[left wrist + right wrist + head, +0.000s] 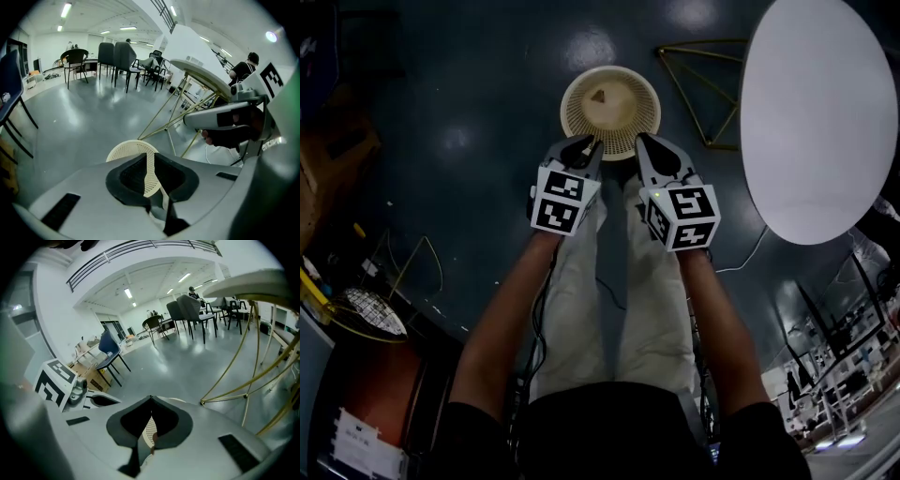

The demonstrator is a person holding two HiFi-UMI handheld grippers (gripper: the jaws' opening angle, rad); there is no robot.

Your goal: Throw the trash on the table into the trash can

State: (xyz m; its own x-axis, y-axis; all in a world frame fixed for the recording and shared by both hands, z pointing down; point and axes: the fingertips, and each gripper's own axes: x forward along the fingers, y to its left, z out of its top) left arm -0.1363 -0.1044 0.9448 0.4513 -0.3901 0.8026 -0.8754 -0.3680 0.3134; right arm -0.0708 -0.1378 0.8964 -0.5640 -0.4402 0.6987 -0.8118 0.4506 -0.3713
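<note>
The white table (820, 122) is seen bare, and the mesh trash can (577, 124) stands on the floor just beyond both grippers, so the dropping step is judged done. The left gripper (584, 146) is held slightly parted and the right gripper (652, 148) closed tip to tip, both empty. A brown scrap (598, 96) lies inside the can; next, a check for leftover trash is called for.
</note>
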